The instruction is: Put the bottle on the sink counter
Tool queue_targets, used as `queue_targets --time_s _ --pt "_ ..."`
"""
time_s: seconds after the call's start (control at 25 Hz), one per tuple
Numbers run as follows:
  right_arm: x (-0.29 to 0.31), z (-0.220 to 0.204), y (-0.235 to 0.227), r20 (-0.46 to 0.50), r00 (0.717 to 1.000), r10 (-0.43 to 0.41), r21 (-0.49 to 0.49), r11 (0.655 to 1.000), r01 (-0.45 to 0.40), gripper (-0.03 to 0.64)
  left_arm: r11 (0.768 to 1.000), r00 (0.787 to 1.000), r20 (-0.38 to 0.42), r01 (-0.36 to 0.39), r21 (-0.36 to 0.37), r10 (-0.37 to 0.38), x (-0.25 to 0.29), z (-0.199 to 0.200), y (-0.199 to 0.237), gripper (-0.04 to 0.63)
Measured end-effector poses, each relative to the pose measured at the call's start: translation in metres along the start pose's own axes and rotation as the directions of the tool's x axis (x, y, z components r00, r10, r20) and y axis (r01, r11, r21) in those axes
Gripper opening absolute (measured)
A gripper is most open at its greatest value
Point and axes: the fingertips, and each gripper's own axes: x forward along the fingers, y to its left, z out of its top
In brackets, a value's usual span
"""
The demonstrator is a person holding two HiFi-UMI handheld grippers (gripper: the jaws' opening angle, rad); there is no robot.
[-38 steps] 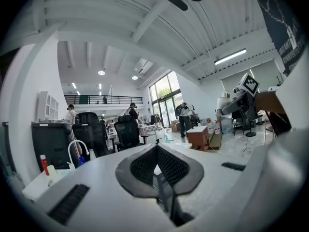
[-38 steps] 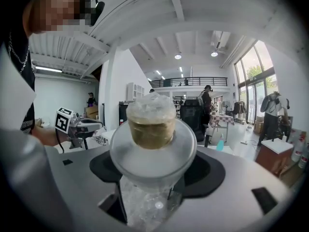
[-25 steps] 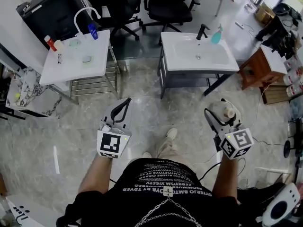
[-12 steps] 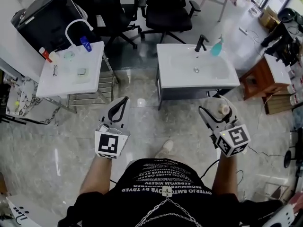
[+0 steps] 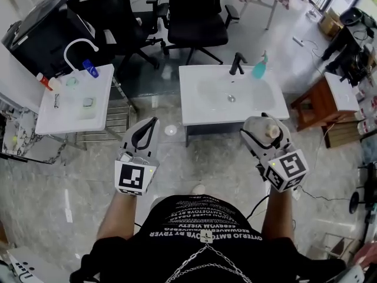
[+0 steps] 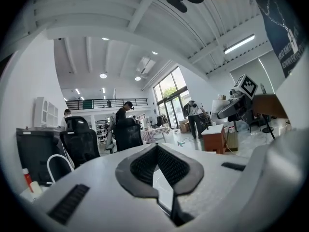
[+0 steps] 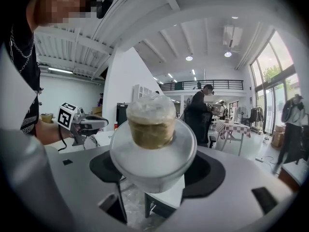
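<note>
A white bottle (image 5: 260,128) with a tan cap sits upright between the jaws of my right gripper (image 5: 264,135), which is shut on it. In the right gripper view the bottle (image 7: 152,149) fills the middle, with the black pads (image 7: 210,174) pressing on both its sides. The white sink counter (image 5: 200,108) with a black faucet (image 5: 237,63) stands just ahead of that gripper. My left gripper (image 5: 147,133) is held level at the left, shut and empty; its tips (image 6: 157,149) meet in the left gripper view.
A teal soap dispenser (image 5: 260,68) stands by the faucet. A second white sink stand (image 5: 70,108) with small bottles is at the left. Black office chairs (image 5: 197,16) stand behind the sink. A wooden stool (image 5: 315,99) is to the right.
The sink counter has come nearer and lower in the head view as the person walked toward it. Both grippers stay in front, the right one still holding the bottle.
</note>
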Motion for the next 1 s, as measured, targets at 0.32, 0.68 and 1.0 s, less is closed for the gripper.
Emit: queue_targets --time_s 0.32,0.68,1.0 --pt "0.016 -0.002 -0.055 -0.012 0.999 0.03 -0.011 0.999 -0.03 0.334 1.0 1.0 0.003 -0.01 -0.012 0.01 0.058 0.007 -0.019 0.006" --pt "0.063 -0.051 -0.06 -0.061 0.996 0.064 0.074 0.995 -0.06 0.334 0.997 0.995 -0.081 -0.067 -0.034 0.064 0.051 -0.031 -0.003 0.006" --pt "0.135 -0.103 -0.054 -0.129 0.989 0.075 0.1 0.993 -0.062 0.334 0.999 0.995 -0.093 -0.039 -0.027 0.037 0.089 -0.048 0.03 0.006"
